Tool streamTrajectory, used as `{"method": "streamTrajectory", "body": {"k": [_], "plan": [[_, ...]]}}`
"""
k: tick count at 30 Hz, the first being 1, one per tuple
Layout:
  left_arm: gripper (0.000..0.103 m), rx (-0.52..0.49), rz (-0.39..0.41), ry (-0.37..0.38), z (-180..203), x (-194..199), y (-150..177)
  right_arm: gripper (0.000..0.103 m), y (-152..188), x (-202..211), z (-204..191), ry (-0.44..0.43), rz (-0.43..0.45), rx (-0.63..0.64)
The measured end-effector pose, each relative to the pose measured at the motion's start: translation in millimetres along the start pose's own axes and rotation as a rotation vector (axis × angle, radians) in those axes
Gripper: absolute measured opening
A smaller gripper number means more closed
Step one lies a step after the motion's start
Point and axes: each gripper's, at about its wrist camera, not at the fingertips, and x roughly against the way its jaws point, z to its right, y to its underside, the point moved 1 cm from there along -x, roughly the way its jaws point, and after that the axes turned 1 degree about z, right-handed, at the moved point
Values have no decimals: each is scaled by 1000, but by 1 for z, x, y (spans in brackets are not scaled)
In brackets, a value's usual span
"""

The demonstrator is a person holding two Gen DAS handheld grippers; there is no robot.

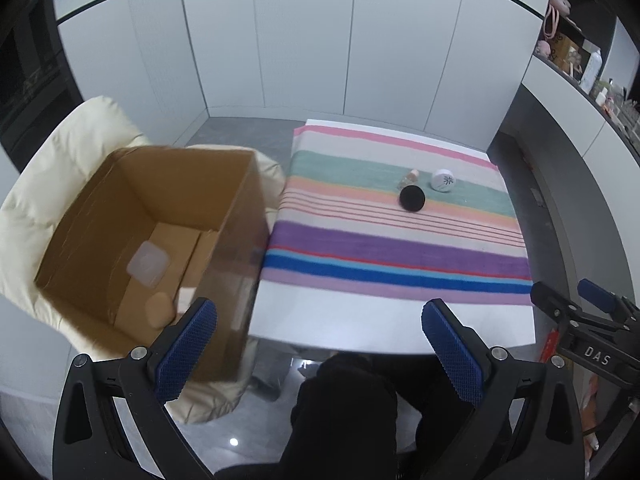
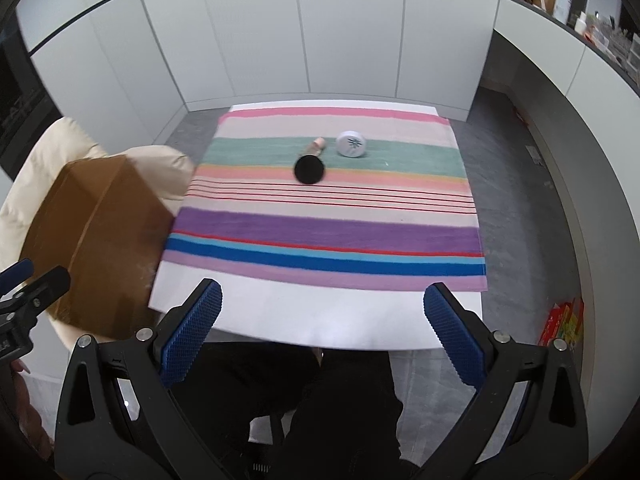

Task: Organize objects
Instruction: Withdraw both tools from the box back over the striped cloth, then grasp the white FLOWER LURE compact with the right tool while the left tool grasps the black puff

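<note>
striped cloth (image 2: 328, 216) in pink, green, purple and blue bands covers most of a white table (image 2: 320, 320) at the centre of both views. three small things lie close together on the green band in the upper middle of the frame: a black-headed makeup brush (image 2: 309, 169) with a pale handle pointing away, and just to its right a round white container (image 2: 351, 144) with a dark flower-like mark on its lid.

at the left of the frame, an open cardboard box (image 1: 160, 240) rests on a cream cushioned chair (image 1: 36, 208), just beside the table's left edge. inside the box, on its floor, sit a translucent square lid or tub (image 1: 147, 264) and a tan rounded sponge (image 1: 159, 312).

the left gripper (image 1: 320, 344) hangs low in its own view, its blue-padded fingers (image 1: 188, 344) spread wide apart and holding nothing, near the box's near corner. the right gripper (image 2: 322, 328) is likewise spread wide and empty, hovering above the table's near edge. a person's dark-clothed legs (image 2: 320, 408) fill the bottom of the frame, below the table.
</note>
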Motion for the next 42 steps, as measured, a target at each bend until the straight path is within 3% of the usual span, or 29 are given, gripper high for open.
{"method": "streamTrajectory", "body": {"k": [10, 16, 20, 25, 28, 29, 30, 32, 39, 40, 41, 42], "plan": [[103, -37, -25, 54, 41, -92, -43, 102, -48, -97, 28, 44, -33, -41], [103, -81, -12, 84, 73, -162, -67, 102, -87, -170, 38, 52, -1, -57], [103, -112, -48, -8, 87, -217, -76, 102, -121, -232, 48, 63, 30, -124], [103, -68, -108, 65, 93, -266, -78, 102, -147, -312, 50, 91, -2, -140], [103, -100, -104, 27, 102, -283, -74, 92, -153, -342, 51, 132, 2, -125], [103, -101, -110, 27, 104, -289, -71, 81, -153, -348, 50, 144, -2, -111], [103, -97, -118, 38, 105, -293, -70, 64, -153, -352, 49, 145, -5, -97], [103, -86, -133, 70, 108, -300, -66, 56, -152, -354, 47, 157, 19, -65], [103, -129, -129, 73, 126, -314, -64, 53, -141, -348, 63, 126, 55, -46], [103, -129, -126, 79, 128, -314, -65, 47, -139, -346, 66, 121, 58, -47], [103, -130, -122, 86, 130, -314, -66, 33, -137, -345, 68, 112, 64, -44], [103, -130, -117, 90, 132, -315, -66, 30, -135, -342, 70, 105, 63, -38]]}}
